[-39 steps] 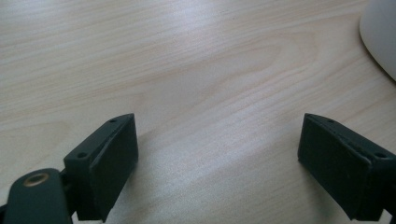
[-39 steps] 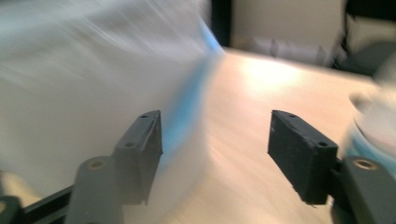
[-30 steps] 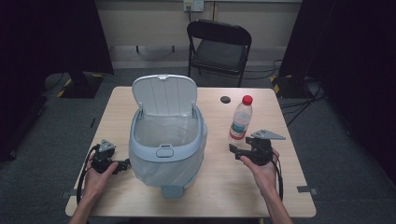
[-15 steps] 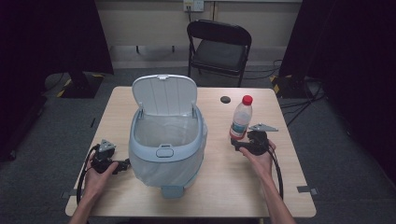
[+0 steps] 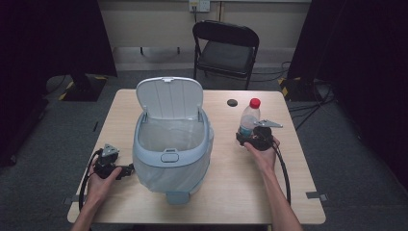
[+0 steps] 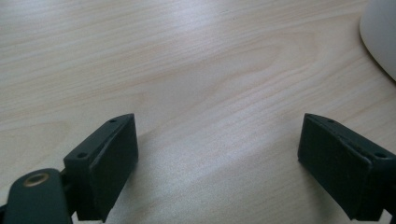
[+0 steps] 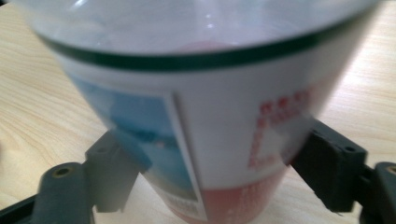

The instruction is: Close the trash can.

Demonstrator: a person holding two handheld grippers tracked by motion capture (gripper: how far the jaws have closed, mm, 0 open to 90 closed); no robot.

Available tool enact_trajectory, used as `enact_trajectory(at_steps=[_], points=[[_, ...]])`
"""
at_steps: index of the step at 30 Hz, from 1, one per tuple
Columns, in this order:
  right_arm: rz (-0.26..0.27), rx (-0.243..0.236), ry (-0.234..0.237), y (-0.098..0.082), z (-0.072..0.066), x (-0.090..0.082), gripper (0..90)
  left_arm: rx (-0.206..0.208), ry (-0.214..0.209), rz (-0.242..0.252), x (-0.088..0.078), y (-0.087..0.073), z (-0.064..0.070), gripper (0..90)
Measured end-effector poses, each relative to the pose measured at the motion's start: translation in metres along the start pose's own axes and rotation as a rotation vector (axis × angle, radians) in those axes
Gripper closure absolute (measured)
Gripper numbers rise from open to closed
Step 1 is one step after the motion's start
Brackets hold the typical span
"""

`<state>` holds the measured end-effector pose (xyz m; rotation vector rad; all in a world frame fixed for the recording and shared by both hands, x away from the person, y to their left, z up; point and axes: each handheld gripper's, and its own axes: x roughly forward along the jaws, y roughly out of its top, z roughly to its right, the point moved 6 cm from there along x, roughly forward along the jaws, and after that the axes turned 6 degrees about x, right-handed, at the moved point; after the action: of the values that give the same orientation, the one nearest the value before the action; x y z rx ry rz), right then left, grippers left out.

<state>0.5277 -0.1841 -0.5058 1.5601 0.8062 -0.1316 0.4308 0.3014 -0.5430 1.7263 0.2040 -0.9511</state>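
On the pale wooden table (image 5: 120,115), the right gripper (image 5: 250,139) has slid to the red-capped clear plastic bottle (image 5: 248,119), at three o'clock of the open light-blue bin (image 5: 172,149); its jaws, just closing, bracket the label, contact uncertain. The left gripper (image 5: 126,170) rests agape, empty.

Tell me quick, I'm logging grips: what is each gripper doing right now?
Left gripper: open, nothing between its fingers, resting over the table.
Right gripper: fingers just closing around the bottle; firm grip cannot be told.
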Motion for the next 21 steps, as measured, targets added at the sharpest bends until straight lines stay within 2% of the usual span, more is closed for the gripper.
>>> enact_trajectory(at_steps=[5,6,14,16,21], points=[[0.000,-0.012,-0.020,0.002,0.000,-0.002,27.5,0.001,0.000,-0.001,0.000,0.000,0.000,11.7],[-0.005,-0.002,-0.016,0.001,0.000,-0.003,27.7,0.000,0.000,0.000,0.000,0.000,0.000,11.7],[-0.022,0.005,-0.006,-0.010,0.000,-0.026,28.5,-0.001,0.000,0.000,0.000,0.000,0.000,11.7],[-0.020,0.025,0.010,-0.014,-0.001,-0.035,28.5,-0.002,0.000,0.001,0.000,0.000,0.000,11.7],[-0.025,0.036,0.050,-0.019,-0.006,-0.053,28.6,-0.001,0.000,0.000,0.000,0.000,0.000,11.7]])
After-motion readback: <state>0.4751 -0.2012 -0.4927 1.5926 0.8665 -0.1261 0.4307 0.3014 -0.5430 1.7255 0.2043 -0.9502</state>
